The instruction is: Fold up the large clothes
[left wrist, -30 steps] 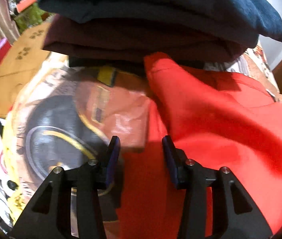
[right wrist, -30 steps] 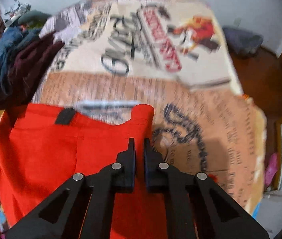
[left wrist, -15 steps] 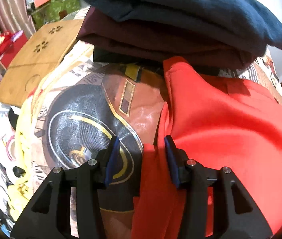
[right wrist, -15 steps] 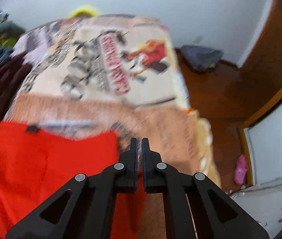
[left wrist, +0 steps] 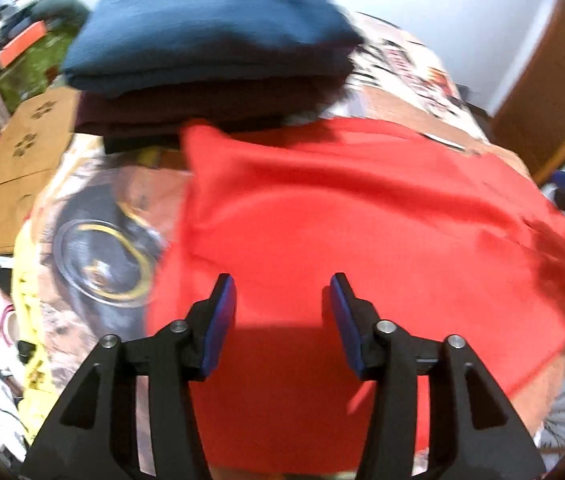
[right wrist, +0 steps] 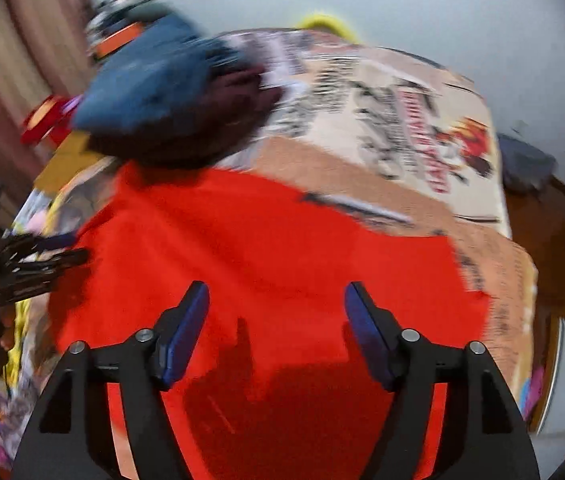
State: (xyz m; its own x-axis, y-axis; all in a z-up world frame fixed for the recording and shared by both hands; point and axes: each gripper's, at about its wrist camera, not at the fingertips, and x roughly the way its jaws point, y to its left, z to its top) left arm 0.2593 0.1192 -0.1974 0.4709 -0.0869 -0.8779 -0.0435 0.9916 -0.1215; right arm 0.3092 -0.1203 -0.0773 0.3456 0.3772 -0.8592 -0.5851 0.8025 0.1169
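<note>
Since the earlier frame, both grippers have been drawn back above the cloth; the right gripper, pressed together before, is opening, nothing between its jaws; the left gripper is likewise spreading and empty; the red garment is spread flat on the printed bedcover directly below both, its long axis crosswise; beyond it the folded stack is seen.

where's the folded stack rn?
In the left wrist view the folded stack sits at top centre-left on the printed bedspread, touching the far corner of the red garment; a brown board lies left.
</note>
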